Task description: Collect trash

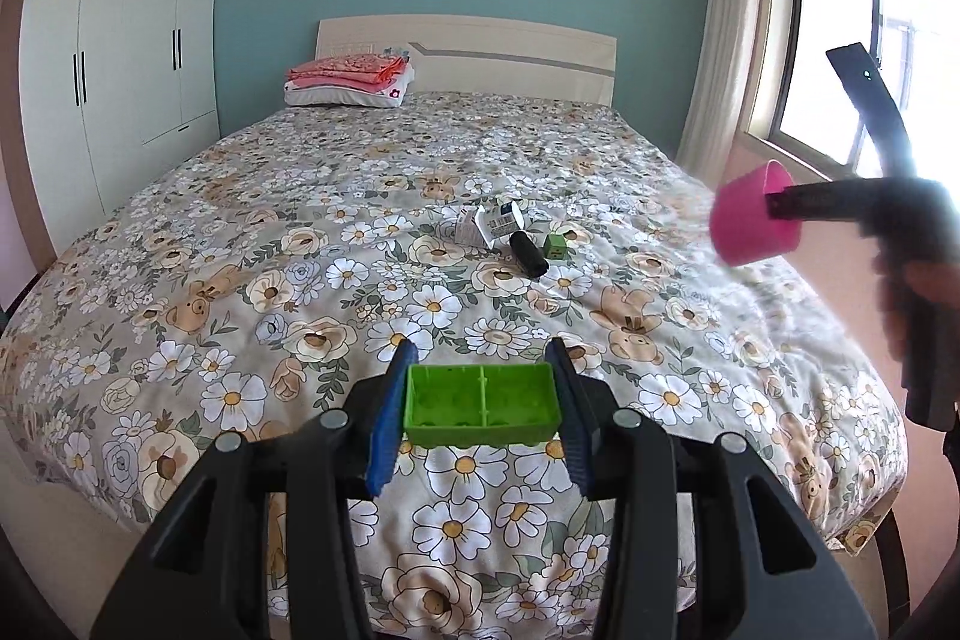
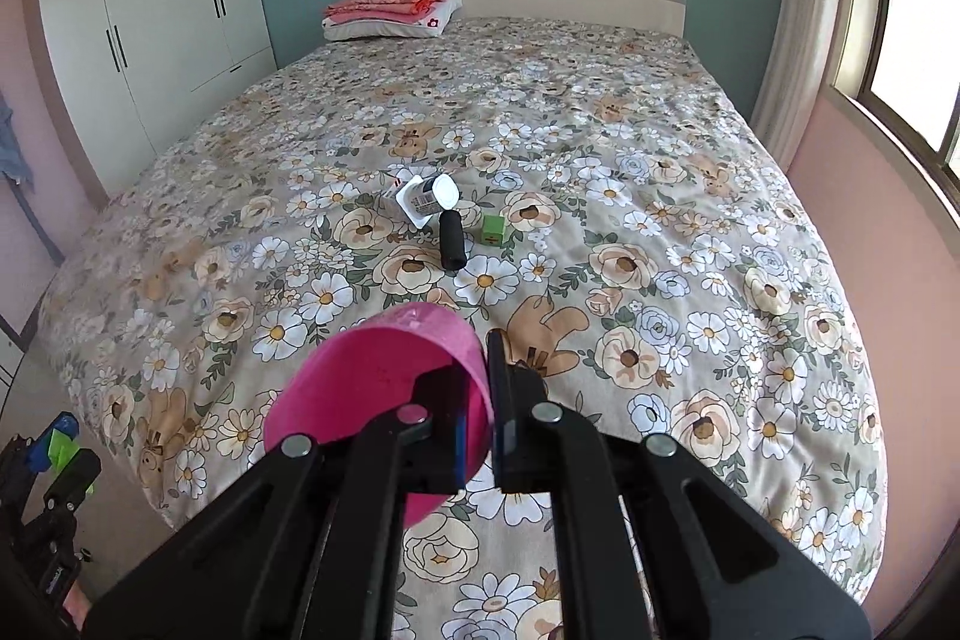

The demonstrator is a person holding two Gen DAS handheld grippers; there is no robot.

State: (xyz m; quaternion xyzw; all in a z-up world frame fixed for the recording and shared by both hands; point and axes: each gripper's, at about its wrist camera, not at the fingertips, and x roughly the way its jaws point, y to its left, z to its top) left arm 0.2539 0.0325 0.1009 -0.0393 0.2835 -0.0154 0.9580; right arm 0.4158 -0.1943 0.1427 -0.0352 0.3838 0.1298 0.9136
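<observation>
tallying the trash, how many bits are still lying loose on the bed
3, clustered mid-bed: a crumpled white wrapper, a black cylinder just nearer the foot of the bed, and a small green cube on the window side of the cylinder. The wrapper pile may hide more.

The left gripper (image 1: 480, 412), low at centre frame, has its blue-padded fingers (image 1: 393, 418) clamped against what they hold, while the right gripper (image 2: 477, 412), at lower centre of its own view, pinches a thin wall between nearly closed fingers (image 2: 501, 400).
</observation>
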